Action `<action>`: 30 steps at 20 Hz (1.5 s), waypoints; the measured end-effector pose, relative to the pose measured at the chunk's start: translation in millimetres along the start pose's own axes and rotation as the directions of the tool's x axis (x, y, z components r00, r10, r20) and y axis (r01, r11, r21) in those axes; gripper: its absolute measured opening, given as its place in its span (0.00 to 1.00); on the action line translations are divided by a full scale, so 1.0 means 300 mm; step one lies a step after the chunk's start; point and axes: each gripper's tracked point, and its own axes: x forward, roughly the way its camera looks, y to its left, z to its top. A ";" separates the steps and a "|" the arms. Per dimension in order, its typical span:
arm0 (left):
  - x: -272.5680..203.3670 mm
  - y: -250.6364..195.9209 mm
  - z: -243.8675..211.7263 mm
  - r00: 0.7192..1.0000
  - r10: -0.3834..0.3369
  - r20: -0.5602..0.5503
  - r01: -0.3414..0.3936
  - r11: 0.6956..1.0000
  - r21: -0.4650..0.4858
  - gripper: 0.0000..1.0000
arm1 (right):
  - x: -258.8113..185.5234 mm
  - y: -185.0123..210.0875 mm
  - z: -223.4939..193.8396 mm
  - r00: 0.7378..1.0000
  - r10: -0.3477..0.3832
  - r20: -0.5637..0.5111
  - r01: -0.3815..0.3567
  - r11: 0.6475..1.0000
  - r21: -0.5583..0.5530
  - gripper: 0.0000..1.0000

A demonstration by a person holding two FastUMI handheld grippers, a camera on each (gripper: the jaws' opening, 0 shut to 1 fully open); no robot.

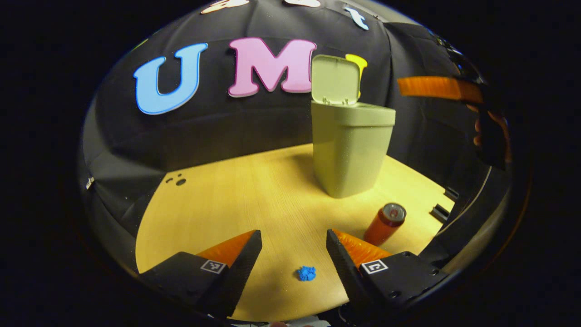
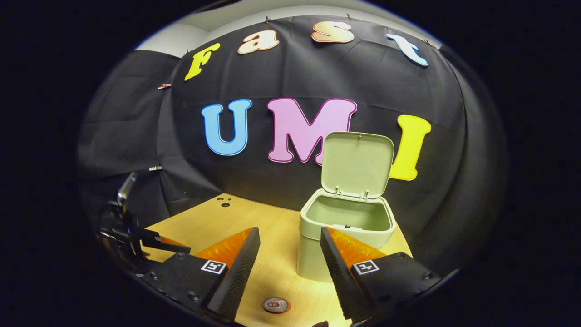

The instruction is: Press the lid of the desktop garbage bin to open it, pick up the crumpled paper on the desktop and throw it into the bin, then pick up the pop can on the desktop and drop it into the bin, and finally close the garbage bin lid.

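Lid [image 2: 356, 164] is up and the bin [image 1: 352, 152] stands wide open, so I'd call the first step done and the paper pickup the one in hand.

From the left gripper view, my left tongs [image 1: 294, 243] are spread with nothing between them, hovering over the worktop [image 1: 236, 200]. The paper [image 1: 306, 273] (tiny blue wad) lies on the near edge, right about between the fingertips but lower down, not touched yet. The can [image 1: 385, 223] stands upright just to its right, between the paper and the bin, which sits at the far right.

Right tongs [image 2: 289, 245] are spread and empty too, held up high enough that the right gripper view looks down into the bin. I can see the can's top [image 2: 276, 304] below them.

My guess for the next move: drop the left tongs straight down around the paper, pinch gently since it's small and light, and keep clear of the can so I don't knock it over. Then lift and carry far-right over the bin's rim.
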 end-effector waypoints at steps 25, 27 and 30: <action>0.221 -0.108 -0.403 0.921 -0.155 -0.358 0.162 0.987 -0.011 0.53 | -0.038 -0.121 -0.049 0.990 -0.130 -0.052 0.130 0.991 -0.016 0.86; 0.225 -0.105 -0.402 0.921 -0.151 -0.358 0.164 0.986 0.006 0.43 | -0.041 -0.127 -0.056 0.989 -0.136 -0.054 0.135 0.991 -0.016 0.86; 0.226 -0.101 -0.387 0.924 -0.155 -0.350 0.166 0.986 0.004 0.43 | -0.048 -0.137 -0.075 0.988 -0.139 -0.066 0.138 0.990 -0.016 0.86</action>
